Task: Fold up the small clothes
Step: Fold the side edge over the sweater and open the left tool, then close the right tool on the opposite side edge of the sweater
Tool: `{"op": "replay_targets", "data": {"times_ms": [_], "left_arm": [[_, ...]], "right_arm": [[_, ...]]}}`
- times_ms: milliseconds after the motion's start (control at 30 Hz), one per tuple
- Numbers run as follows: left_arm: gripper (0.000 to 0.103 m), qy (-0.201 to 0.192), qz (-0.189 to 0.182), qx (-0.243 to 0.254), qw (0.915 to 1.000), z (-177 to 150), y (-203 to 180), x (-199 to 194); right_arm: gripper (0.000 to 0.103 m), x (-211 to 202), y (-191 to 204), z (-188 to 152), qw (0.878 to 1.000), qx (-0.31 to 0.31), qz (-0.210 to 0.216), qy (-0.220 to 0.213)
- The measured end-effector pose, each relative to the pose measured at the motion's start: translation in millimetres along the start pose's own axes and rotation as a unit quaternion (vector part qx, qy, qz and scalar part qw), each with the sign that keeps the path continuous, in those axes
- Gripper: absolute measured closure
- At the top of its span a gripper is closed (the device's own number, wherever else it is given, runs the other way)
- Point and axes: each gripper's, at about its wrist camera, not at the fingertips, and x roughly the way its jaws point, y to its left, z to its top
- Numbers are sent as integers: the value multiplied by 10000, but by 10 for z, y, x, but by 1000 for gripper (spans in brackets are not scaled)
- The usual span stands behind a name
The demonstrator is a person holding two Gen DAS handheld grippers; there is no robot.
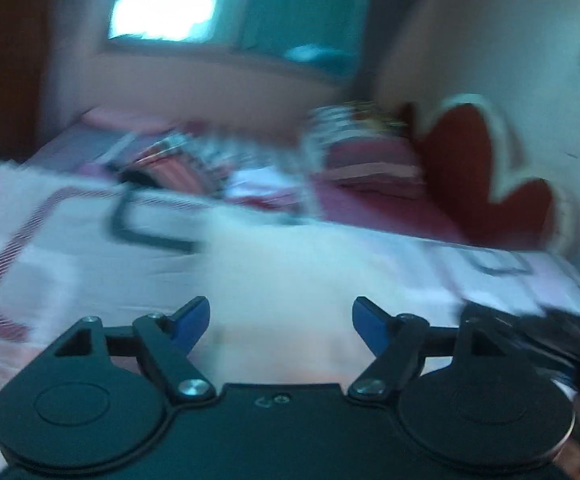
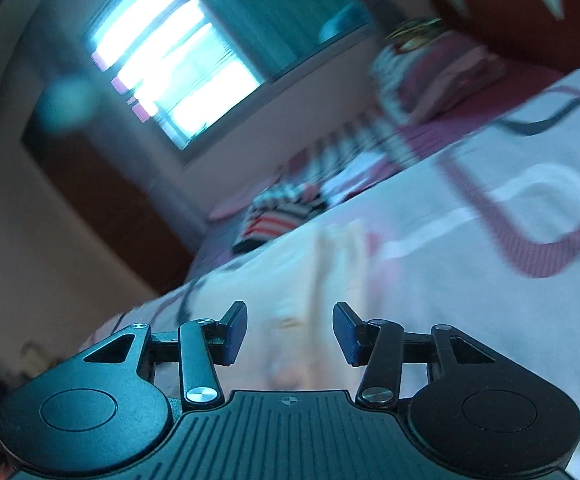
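A pale white-pink small garment (image 1: 290,280) lies flat on the bed in front of my left gripper (image 1: 281,322), which is open and empty just above it. In the right wrist view the same pale garment (image 2: 322,280) lies ahead of my right gripper (image 2: 290,330), which is open and empty, its view tilted. A dark blurred shape that may be the other gripper (image 1: 538,332) shows at the right edge of the left wrist view. Both views are motion-blurred.
The bed sheet (image 1: 70,248) is white and pink with maroon and dark outlines. A pile of striped clothes (image 1: 194,160) and pink pillows (image 1: 370,160) lie at the far side. A red heart cushion (image 1: 470,160) leans on the wall. A bright window (image 2: 170,68) is behind.
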Motion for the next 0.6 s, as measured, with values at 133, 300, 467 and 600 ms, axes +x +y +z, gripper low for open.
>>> {"op": "replay_targets", "data": {"times_ms": [133,300,467,600], "left_arm": [[33,444,319,-377,9978,6,371,295],[25,564,404,-112,9975,-14,456,481],[25,659,359,45,9972,36,479,505],[32,653,284,19,9975,106,537,599]], "right_arm": [[55,399,85,-55,9993,-86,6,373],[55,722,62,-94,9972,-262,-293,639],[55,993,30,-133,9945,-116,100,1034],[89,1126,-42,-85,9940,22,-25,1096]]}}
